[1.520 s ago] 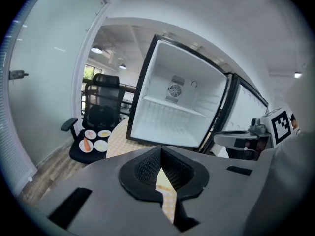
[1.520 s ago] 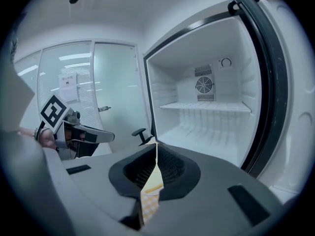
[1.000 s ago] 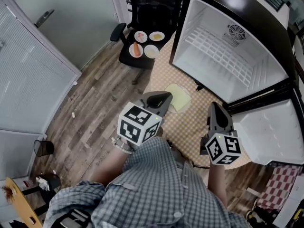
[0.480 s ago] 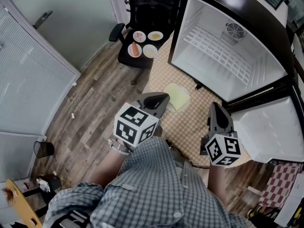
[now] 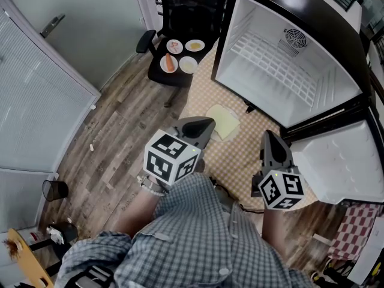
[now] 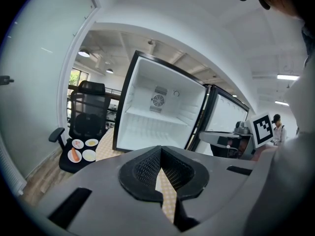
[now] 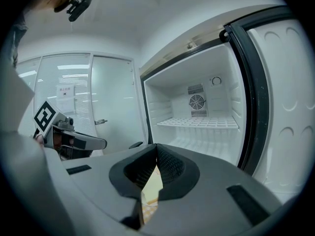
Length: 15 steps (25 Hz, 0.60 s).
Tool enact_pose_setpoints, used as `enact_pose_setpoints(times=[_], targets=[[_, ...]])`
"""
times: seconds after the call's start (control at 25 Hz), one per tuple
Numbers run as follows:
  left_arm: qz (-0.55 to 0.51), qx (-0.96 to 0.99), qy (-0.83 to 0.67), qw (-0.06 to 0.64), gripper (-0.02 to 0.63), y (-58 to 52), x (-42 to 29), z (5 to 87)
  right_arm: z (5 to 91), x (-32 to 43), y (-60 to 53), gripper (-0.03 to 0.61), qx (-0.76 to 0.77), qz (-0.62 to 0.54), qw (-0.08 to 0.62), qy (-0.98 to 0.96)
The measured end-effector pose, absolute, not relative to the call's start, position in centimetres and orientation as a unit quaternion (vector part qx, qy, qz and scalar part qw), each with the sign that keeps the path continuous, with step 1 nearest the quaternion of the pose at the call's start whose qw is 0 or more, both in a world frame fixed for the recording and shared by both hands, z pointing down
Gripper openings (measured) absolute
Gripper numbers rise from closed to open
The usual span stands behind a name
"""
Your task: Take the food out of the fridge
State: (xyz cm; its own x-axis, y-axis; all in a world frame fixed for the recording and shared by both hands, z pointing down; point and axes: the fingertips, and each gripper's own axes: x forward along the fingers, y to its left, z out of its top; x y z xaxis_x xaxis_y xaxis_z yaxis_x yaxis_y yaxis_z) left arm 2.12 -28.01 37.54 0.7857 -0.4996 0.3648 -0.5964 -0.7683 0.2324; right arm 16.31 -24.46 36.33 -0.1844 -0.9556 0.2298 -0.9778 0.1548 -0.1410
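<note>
I hold my left claw [image 5: 206,124] and right claw [image 5: 267,136] closed and empty before the bare, open fridge [image 5: 243,26], likely because the plates of food [image 5: 170,63] sit on the chair [image 5: 161,77].

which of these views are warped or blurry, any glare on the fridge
Head view: sharp, only mild bending toward the edges, with a pale sheen on the black top of the fridge. Left gripper view: heavy fisheye, dark rounded corners, fridge walls bowed. Right gripper view: same fisheye, the fridge door frame curving; interior bright but not washed out.
</note>
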Motion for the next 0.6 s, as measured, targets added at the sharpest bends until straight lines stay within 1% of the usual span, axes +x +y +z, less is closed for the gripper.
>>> enact_pose_setpoints(times=[0.6], targets=[[0.150,0.929,-0.288,0.179,0.006,-27.59,1.99,38.36,37.14,15.41,-24.33,0.009,0.623,0.138,0.051,-0.769]])
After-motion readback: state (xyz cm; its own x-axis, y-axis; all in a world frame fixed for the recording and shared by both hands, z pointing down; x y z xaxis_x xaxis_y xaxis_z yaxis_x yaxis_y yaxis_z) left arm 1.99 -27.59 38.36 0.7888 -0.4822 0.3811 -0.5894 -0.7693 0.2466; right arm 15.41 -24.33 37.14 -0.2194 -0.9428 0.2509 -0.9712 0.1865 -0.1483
